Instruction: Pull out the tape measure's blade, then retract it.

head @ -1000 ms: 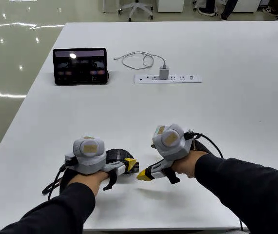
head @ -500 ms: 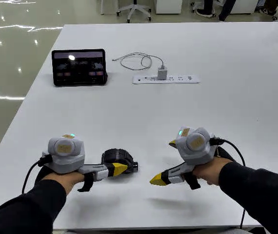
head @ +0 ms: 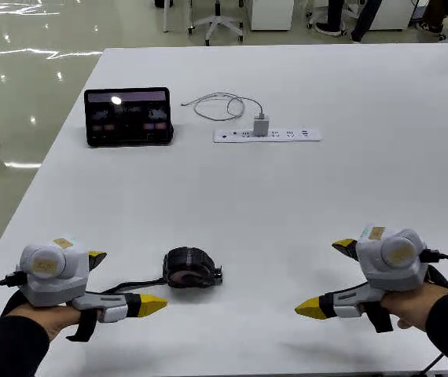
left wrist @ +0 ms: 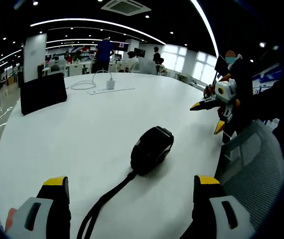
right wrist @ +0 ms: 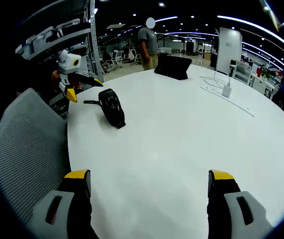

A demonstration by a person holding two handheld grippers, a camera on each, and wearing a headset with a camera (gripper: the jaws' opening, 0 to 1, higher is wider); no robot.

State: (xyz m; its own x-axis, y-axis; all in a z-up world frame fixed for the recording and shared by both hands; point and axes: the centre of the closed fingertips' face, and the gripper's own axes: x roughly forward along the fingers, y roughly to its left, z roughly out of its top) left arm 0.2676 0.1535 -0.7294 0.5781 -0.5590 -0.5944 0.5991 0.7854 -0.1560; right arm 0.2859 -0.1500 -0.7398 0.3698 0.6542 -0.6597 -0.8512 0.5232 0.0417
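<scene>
The tape measure [head: 191,268], a black case, rests untouched on the white worktop [head: 287,204], its black strap [head: 141,283] trailing toward the left tool [head: 124,280]. Half a second ago the left tool's tip was close against the case and the right tool [head: 328,276] hovered near it. Both have since drawn outward, so that the left tool now sits near the tape measure on its strap side and the right tool is well apart from it on the opposite side. Each tool's jaws stand spread wide, holding nothing.
</scene>
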